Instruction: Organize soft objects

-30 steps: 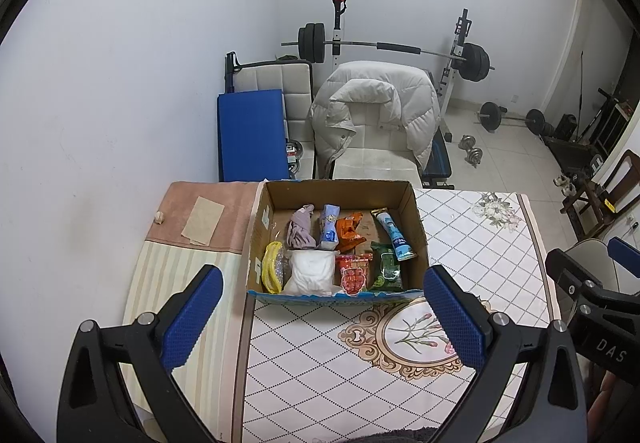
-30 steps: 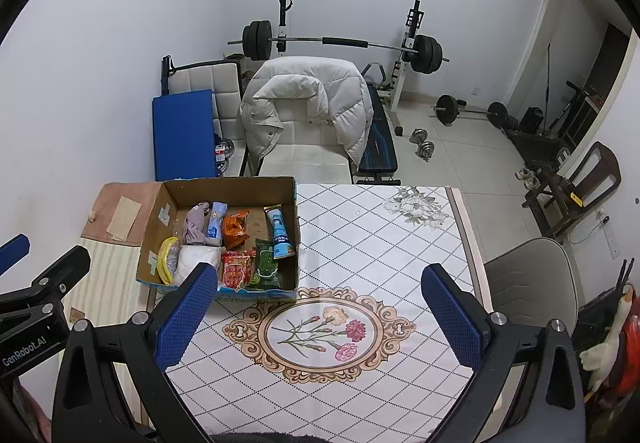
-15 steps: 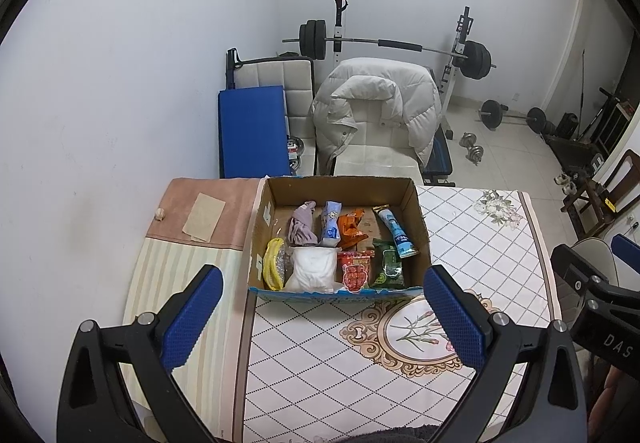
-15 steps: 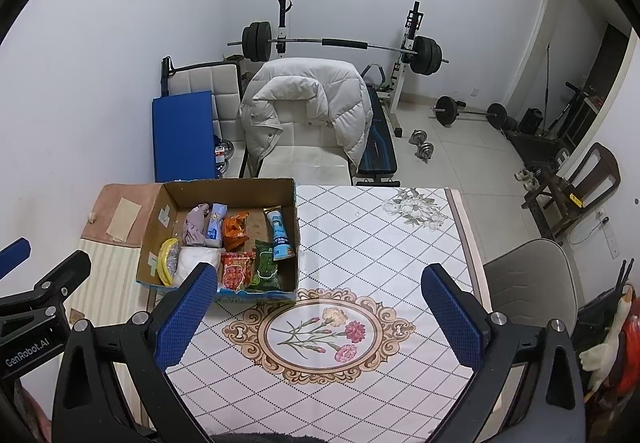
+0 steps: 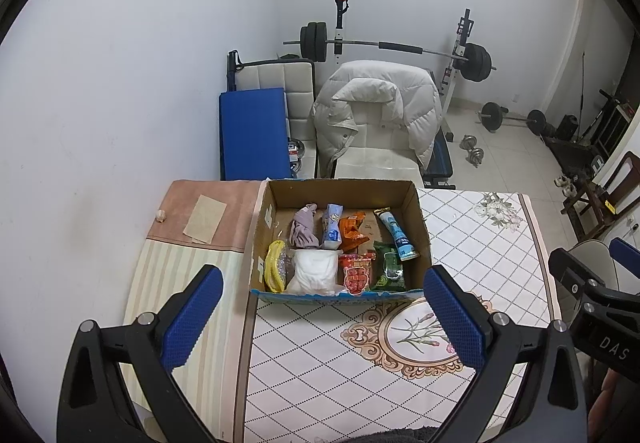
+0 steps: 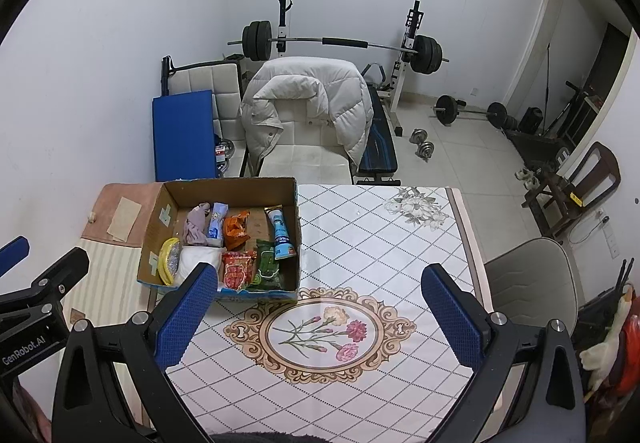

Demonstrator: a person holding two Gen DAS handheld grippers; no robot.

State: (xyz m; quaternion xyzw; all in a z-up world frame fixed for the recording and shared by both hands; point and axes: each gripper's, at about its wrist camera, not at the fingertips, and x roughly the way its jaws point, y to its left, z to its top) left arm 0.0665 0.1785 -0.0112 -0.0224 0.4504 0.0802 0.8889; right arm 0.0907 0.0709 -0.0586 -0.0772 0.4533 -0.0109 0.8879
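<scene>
Both pairs of fingers are standing wide apart and carrying nothing: the left gripper [image 5: 322, 313] is hovering above the near edge of the table [image 5: 328, 375], and the right gripper [image 6: 316, 313] is hanging over the flower medallion [image 6: 320, 331] on the cloth. Ahead of the left fingers, the cardboard box [image 5: 340, 189] is sitting on the table's far left part, and the soft things are lying inside it: a white cloth bundle [image 5: 314, 269], a mauve fabric piece [image 5: 304, 231], a red snack packet [image 5: 356, 275], a green packet [image 5: 389, 267], an orange packet [image 5: 352, 231], a blue tube [image 5: 397, 235] and a yellow item [image 5: 273, 267] against the left wall. From the right gripper the box is lying forward and to the left. Everything is packed in the box, so this is fitting either a sorting about to open or one already packed away; neither view is settling which.
</scene>
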